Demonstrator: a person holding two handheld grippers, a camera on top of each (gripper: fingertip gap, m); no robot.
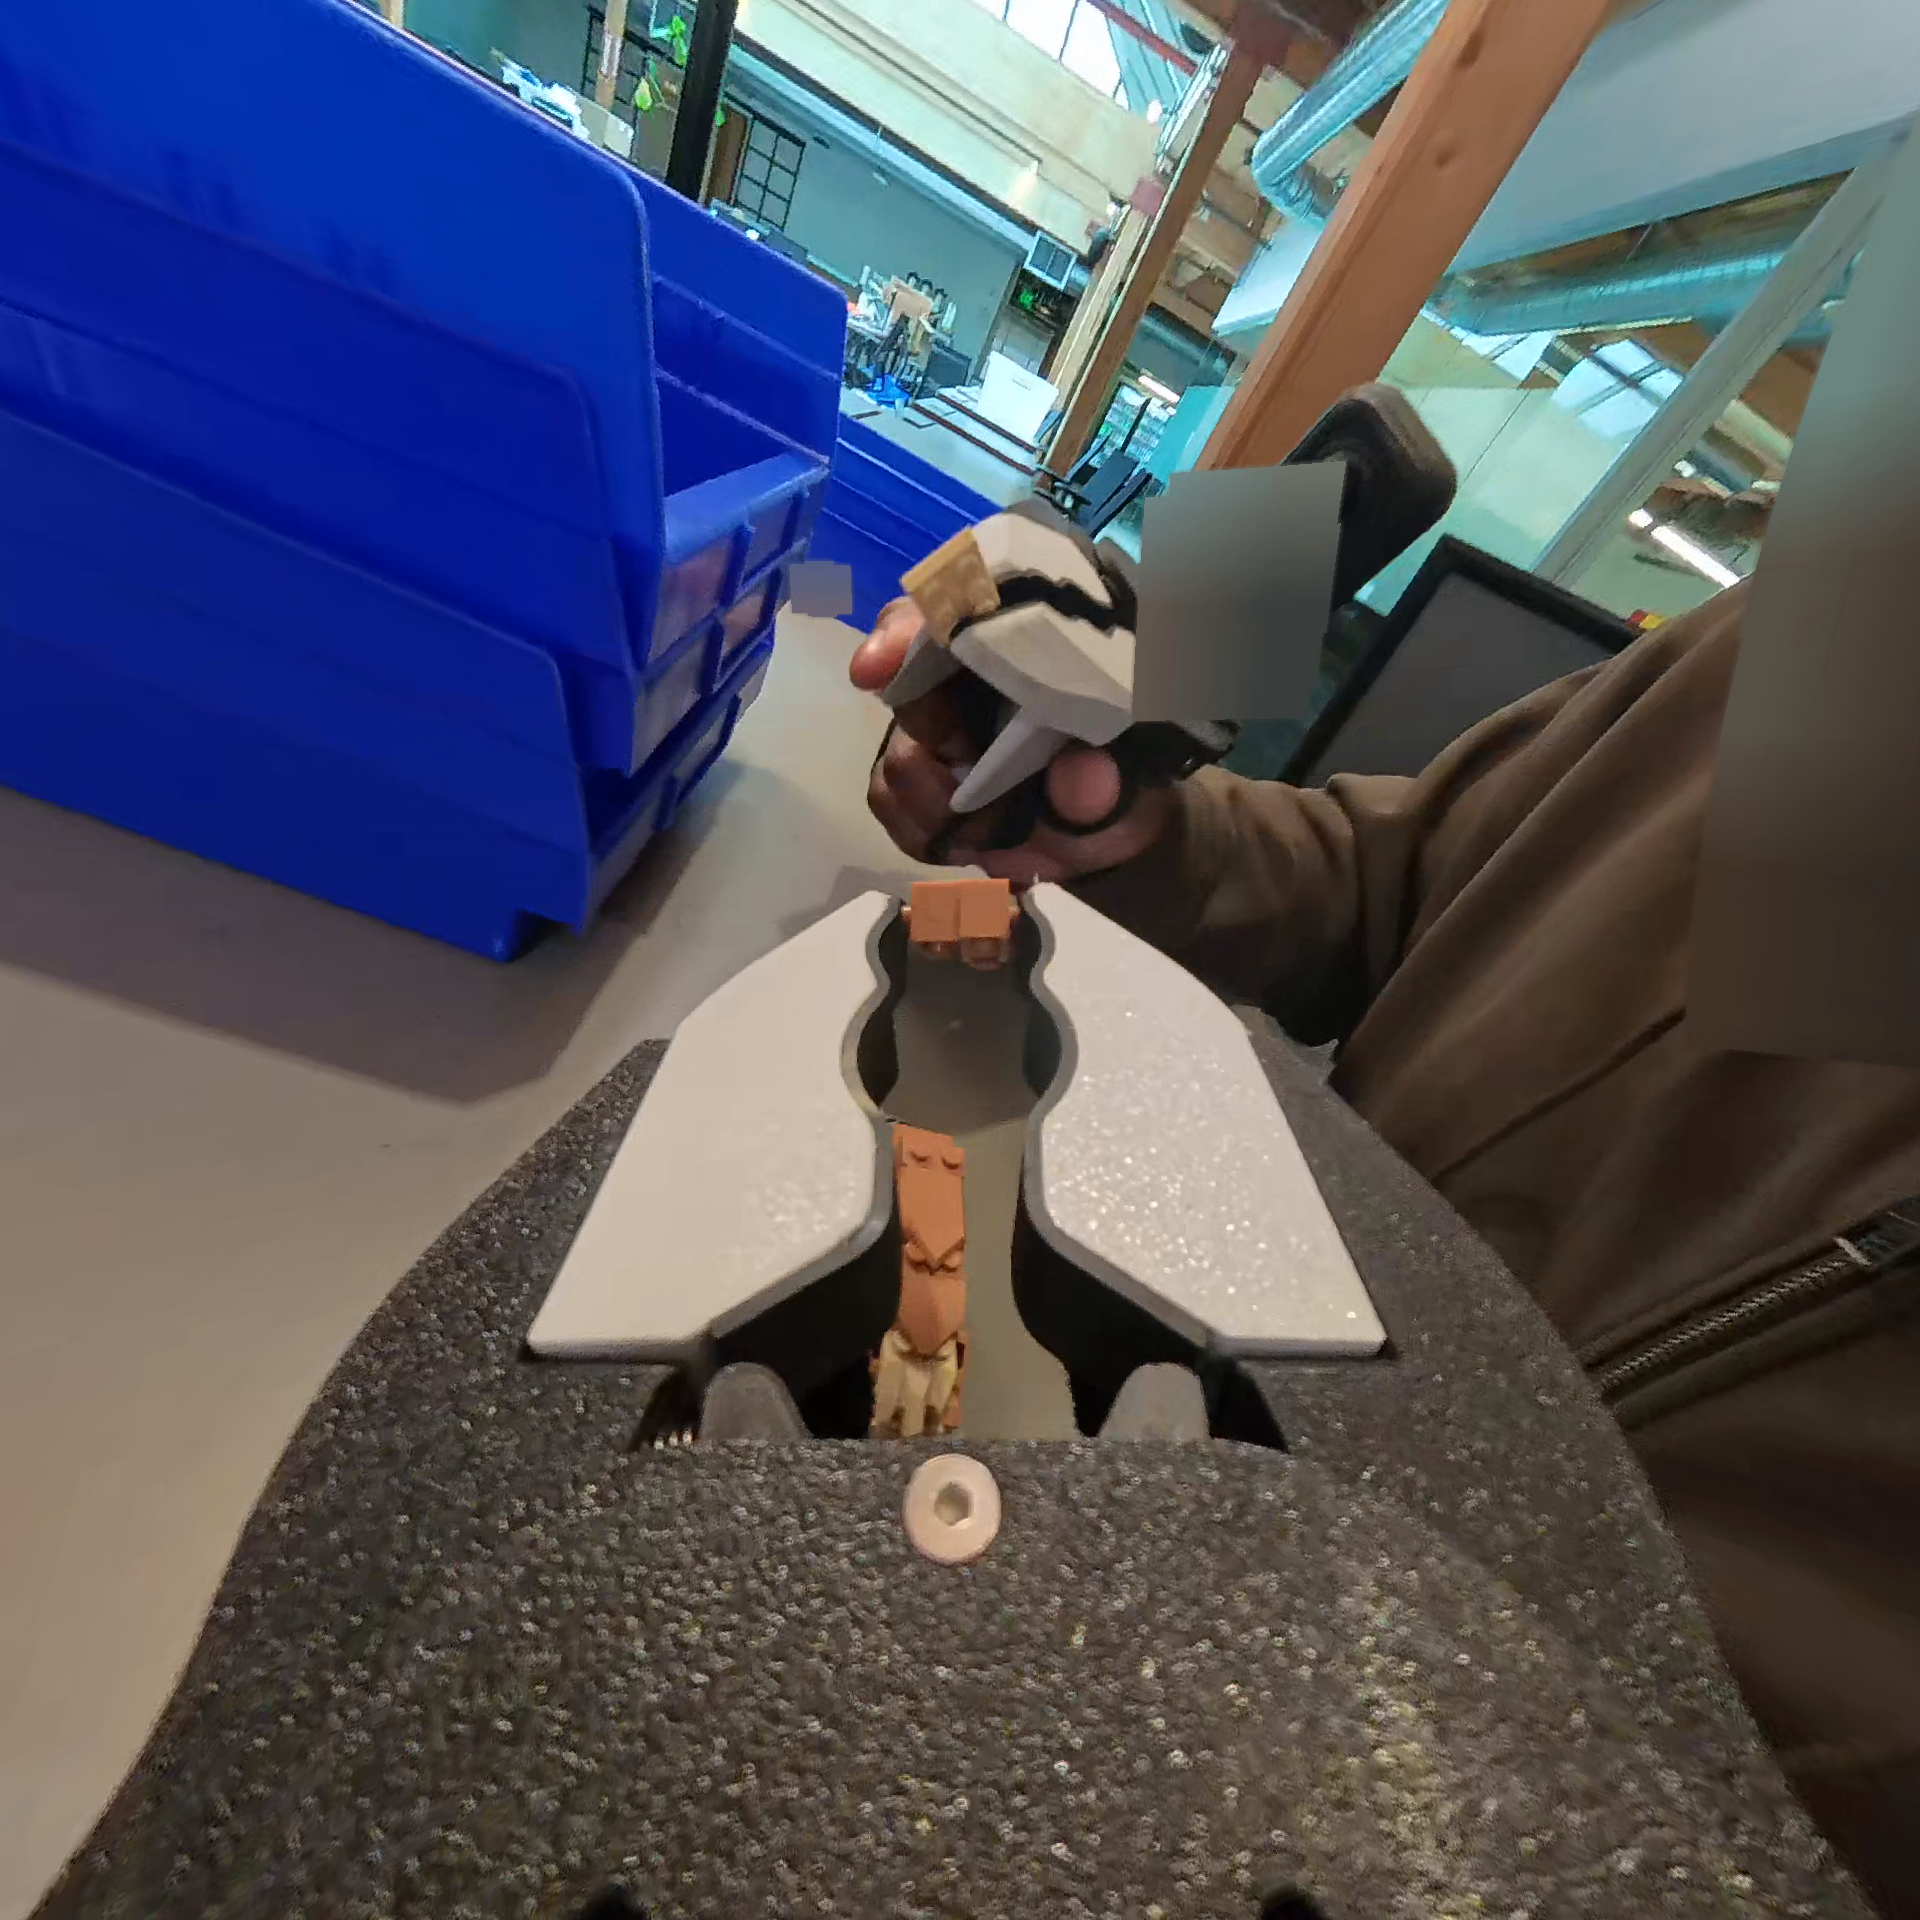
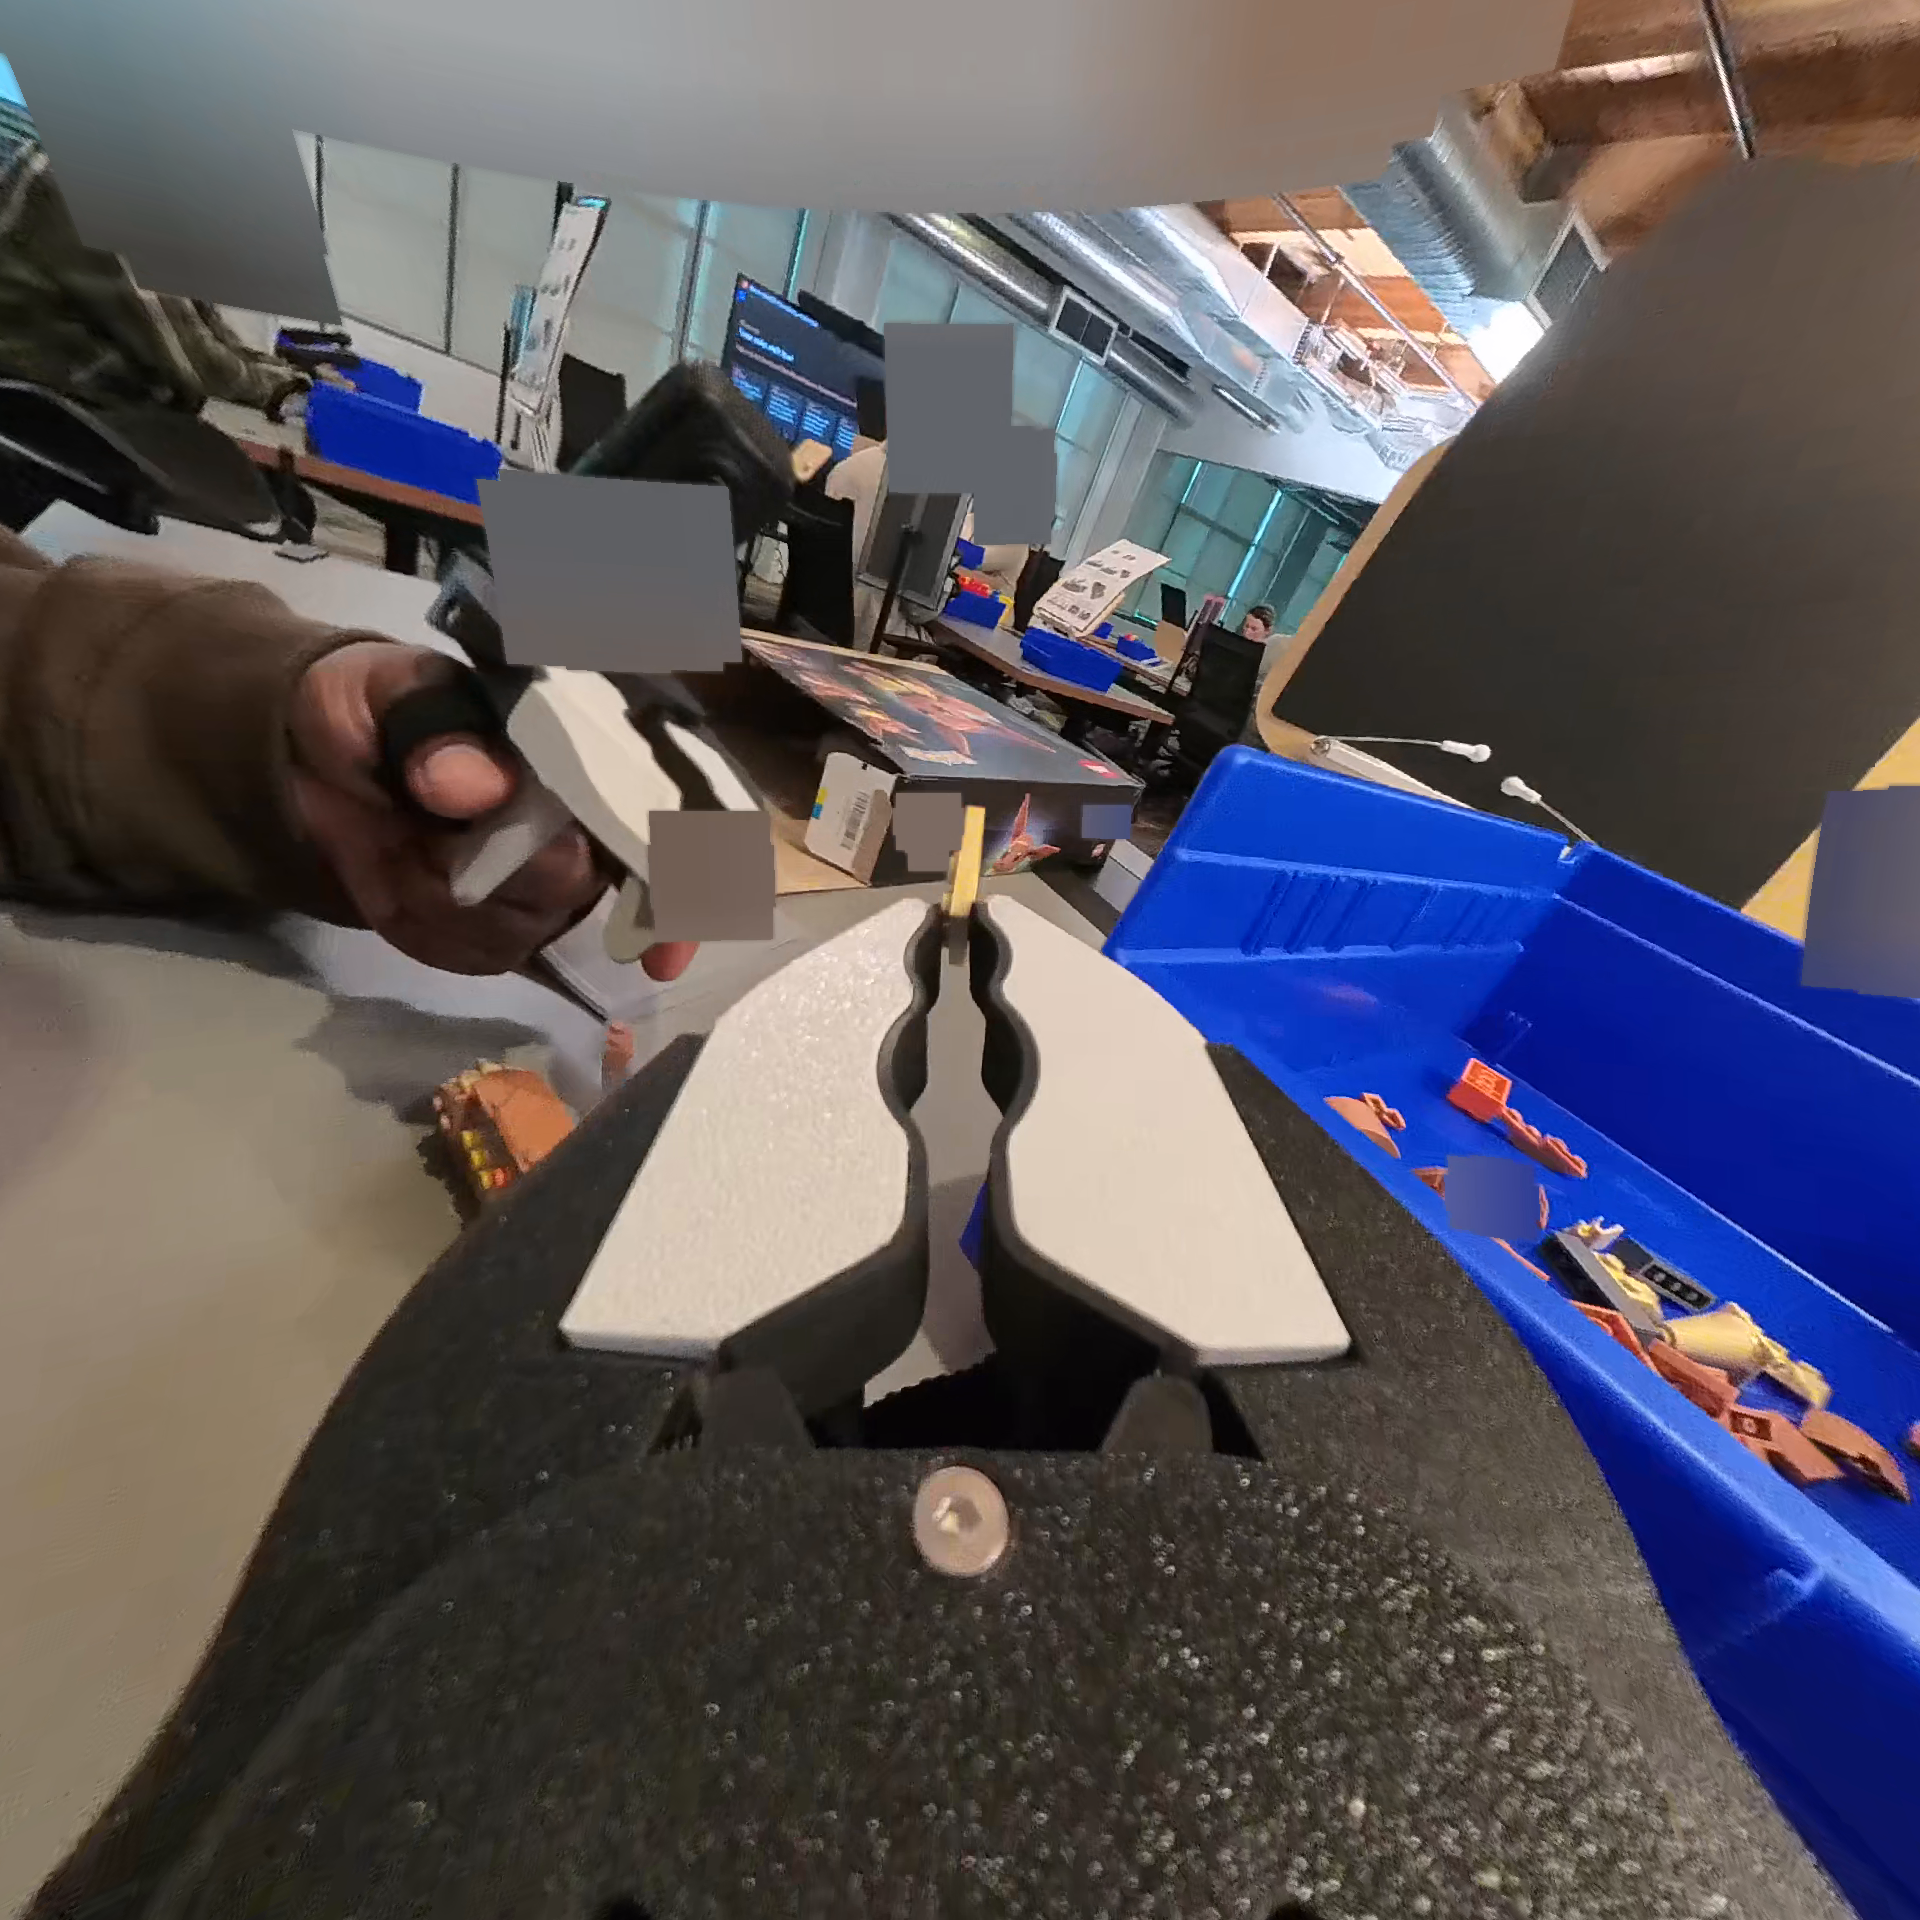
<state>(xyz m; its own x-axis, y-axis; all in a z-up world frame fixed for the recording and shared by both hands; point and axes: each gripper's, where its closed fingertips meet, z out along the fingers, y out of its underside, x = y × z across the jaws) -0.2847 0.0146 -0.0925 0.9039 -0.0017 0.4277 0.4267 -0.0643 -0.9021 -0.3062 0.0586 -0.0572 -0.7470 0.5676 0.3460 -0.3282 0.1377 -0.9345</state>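
Observation:
My left gripper (image 1: 961,906) is shut on a small orange-brown brick piece (image 1: 958,920) at its tips, above the grey table (image 1: 260,1195). A brown brick build (image 1: 930,1247) shows below, through the gap between the fingers. My right gripper (image 2: 966,916) is shut on a thin tan plate (image 2: 970,868) that sticks up from its tips. In the left wrist view the right gripper (image 1: 982,566) is held by a hand just beyond my left tips, with the tan plate (image 1: 948,590) in it. In the right wrist view the left gripper (image 2: 592,769) is at the left, in a hand.
Stacked blue bins (image 1: 364,520) stand left of the left gripper. A blue bin (image 2: 1558,1039) with several loose brown, tan and orange pieces is right of the right gripper. A brown brick model (image 2: 499,1127) lies on the table. A dark printed box (image 2: 935,727) lies farther back. A brown sleeve (image 1: 1558,987) is on the right. Some 7 centimeters of space lies between my two pairs of fingers.

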